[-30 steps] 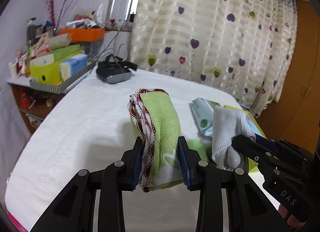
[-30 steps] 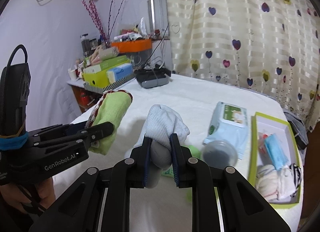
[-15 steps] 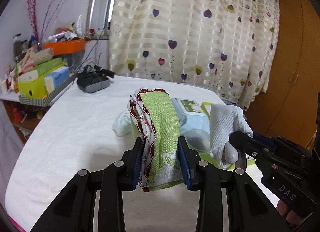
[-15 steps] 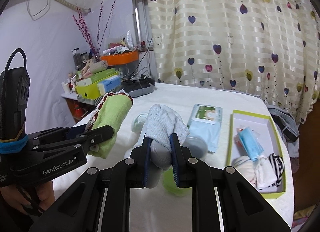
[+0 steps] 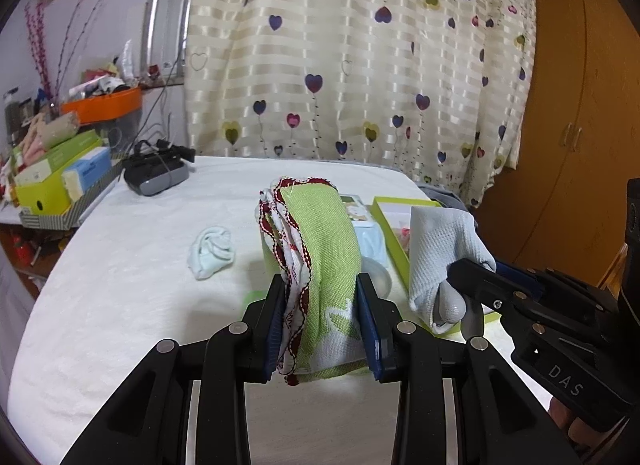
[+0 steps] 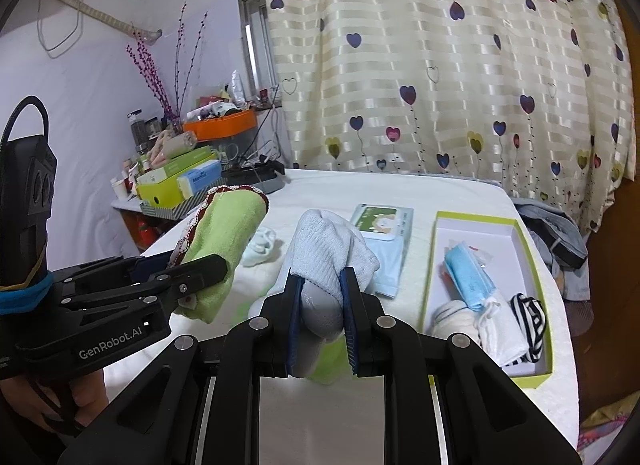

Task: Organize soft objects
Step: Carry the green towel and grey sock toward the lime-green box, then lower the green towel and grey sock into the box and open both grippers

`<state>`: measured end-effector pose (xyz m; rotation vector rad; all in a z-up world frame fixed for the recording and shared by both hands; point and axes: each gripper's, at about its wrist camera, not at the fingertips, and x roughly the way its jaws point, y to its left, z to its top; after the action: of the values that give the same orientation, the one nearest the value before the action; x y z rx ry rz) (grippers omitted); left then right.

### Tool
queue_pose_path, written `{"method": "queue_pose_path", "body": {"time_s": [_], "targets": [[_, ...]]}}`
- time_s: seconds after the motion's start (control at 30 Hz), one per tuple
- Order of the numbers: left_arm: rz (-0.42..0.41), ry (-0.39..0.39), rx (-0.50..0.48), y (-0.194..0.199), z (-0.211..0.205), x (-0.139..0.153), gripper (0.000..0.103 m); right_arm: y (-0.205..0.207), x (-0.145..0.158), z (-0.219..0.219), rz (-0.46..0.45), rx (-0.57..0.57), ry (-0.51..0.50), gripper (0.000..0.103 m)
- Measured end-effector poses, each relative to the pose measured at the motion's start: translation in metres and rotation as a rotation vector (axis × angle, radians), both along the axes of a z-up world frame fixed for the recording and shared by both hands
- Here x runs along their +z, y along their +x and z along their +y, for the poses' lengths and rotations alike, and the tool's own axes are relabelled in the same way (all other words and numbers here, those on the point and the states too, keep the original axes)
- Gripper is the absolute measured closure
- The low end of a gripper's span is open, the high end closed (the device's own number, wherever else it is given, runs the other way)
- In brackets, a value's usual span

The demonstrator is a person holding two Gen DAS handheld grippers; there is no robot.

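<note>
Left tongs (image 5: 322,321): I pinch the green cloth (image 5: 320,249).
Right tongs (image 6: 322,319): I pinch the pale sock (image 6: 326,261).
Box (image 6: 550,345): ahead-right of my right tongs, long axis pointing away; right hand nearer.

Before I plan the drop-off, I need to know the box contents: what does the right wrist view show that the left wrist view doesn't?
Only the right wrist view shows the inside of the green-rimmed box: a blue mask, a striped sock and white cloth items. Only the left wrist view shows the wooden wardrobe. Both show the green cloth clamped in the left gripper, the white sock clamped in the right gripper, the pale blue sock ball and the wipes pack.
</note>
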<state>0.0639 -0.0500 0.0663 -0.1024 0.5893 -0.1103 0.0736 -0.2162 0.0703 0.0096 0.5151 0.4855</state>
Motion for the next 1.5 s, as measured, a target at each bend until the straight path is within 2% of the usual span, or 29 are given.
{"method": "queue_pose_path", "body": {"time_s": [0.37,1.13,1.5], "targets": [[0.015,0.014,-0.064,0.016,-0.034,-0.002,0.071,0.008,-0.006,-0.031,0.015,-0.054,0.022,0.084],[0.049,-0.006,-0.169,0.05,-0.09,-0.013,0.071,0.031,-0.014,-0.106,0.052,-0.218,0.035,0.083],[0.067,-0.011,-0.191,0.065,-0.104,-0.017,0.071,0.051,-0.025,-0.119,0.082,-0.23,0.017,0.083]]}}
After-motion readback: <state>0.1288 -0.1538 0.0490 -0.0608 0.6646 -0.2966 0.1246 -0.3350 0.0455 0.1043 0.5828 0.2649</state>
